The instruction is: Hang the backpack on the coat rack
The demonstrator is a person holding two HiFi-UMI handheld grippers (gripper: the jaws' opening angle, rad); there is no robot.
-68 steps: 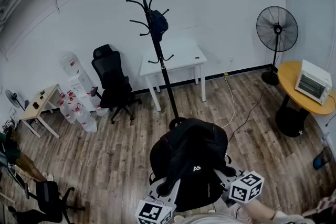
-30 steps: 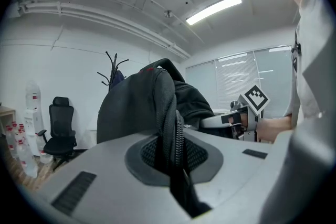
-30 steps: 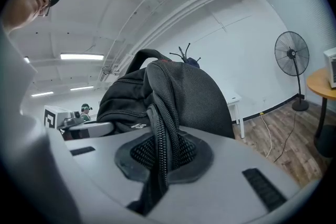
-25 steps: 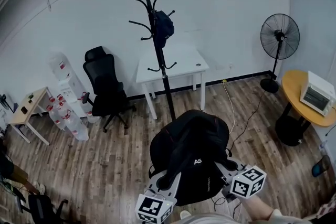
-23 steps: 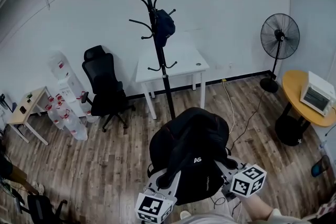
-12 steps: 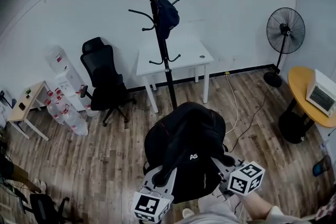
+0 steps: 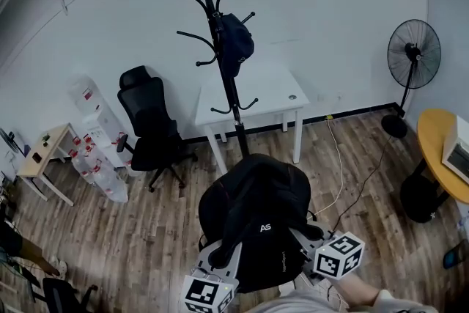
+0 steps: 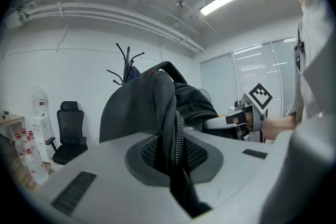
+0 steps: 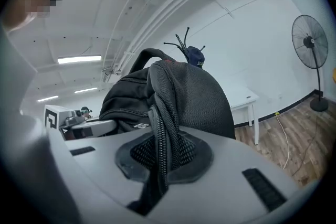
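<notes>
A black backpack hangs in the air between both grippers, low in the head view. My left gripper is shut on its left shoulder strap. My right gripper is shut on the right strap. The black coat rack stands straight ahead past the backpack, with a dark blue cap on one of its right hooks. The other upper hooks are bare. In the left gripper view the rack shows above the bag, and in the right gripper view the rack with the cap does too.
A white table stands against the wall just behind the rack. A black office chair and several water bottles are at the left. A standing fan and a round wooden table are at the right. A cable lies on the wood floor.
Both grippers have carried the backpack forward toward the coat rack. The rack and the white table now look nearer and larger, and the rack's base is hidden behind the bag.
</notes>
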